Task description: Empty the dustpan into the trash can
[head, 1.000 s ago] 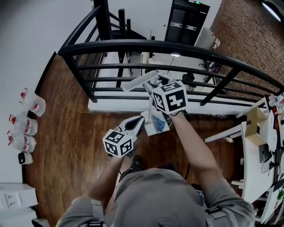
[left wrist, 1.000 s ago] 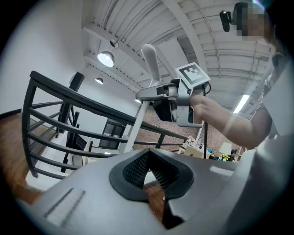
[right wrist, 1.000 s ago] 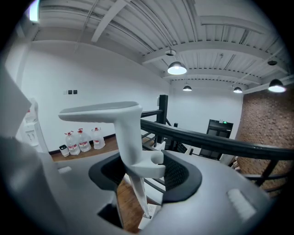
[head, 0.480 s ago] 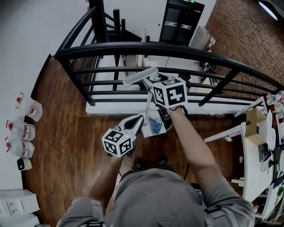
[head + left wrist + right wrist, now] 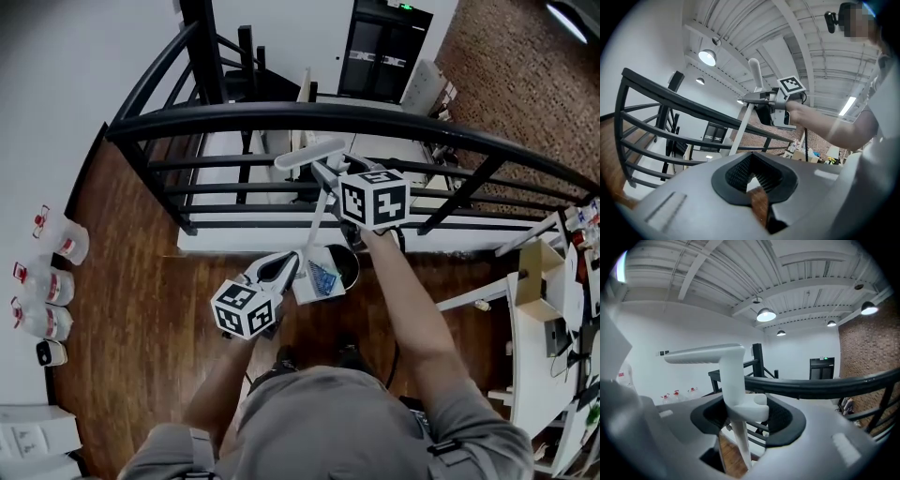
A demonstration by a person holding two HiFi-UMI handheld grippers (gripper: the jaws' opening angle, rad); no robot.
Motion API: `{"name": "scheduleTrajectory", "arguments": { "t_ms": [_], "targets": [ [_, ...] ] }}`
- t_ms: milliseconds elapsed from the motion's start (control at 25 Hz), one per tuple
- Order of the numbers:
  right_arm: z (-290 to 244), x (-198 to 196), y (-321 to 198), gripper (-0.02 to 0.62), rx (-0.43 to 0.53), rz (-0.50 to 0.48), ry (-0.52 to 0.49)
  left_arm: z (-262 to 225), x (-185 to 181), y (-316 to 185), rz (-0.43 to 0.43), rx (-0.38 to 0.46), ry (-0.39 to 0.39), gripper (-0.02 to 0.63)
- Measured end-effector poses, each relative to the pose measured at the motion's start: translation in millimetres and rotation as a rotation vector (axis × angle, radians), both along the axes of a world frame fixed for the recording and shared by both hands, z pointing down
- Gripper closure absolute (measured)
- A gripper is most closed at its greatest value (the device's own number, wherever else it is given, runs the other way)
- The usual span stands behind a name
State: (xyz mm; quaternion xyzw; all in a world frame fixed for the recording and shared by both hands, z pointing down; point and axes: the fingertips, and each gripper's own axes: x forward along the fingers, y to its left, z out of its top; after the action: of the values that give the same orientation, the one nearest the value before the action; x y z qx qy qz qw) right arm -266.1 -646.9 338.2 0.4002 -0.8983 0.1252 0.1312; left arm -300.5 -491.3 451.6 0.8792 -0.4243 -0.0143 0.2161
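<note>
The railing is black metal with a smooth, faintly glossy coat. Below it the floor is dark brown wood in planks with a light sheen. The dustpan, in front of the railing, is smooth white plastic, and its long handle looks matt. The left gripper and the right gripper have matt grey plastic shells and black ribbed pads that look rubbery. Right of the railing the wall is rough red brick. The shirt is grey cloth.
</note>
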Motion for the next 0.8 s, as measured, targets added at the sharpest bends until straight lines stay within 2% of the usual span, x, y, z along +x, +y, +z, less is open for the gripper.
{"name": "scheduleTrajectory", "arguments": {
  "t_ms": [200, 520, 800],
  "targets": [
    [-10.7, 63.2, -28.6, 0.383, 0.016, 0.012, -0.1, -5.0, 43.4, -28.7, -0.024, 0.018, -0.031, 0.601],
    [-13.4, 174.7, -80.0, 0.383, -0.022, 0.051, -0.261, -16.1, 136.0, -71.0, -0.085, 0.034, -0.049, 0.601],
    [-12.5, 232.3, -104.2, 0.383, -0.011, 0.105, -0.377, -17.9, 177.5, -95.8, -0.11, 0.015, -0.07, 0.6]
  ]
}}
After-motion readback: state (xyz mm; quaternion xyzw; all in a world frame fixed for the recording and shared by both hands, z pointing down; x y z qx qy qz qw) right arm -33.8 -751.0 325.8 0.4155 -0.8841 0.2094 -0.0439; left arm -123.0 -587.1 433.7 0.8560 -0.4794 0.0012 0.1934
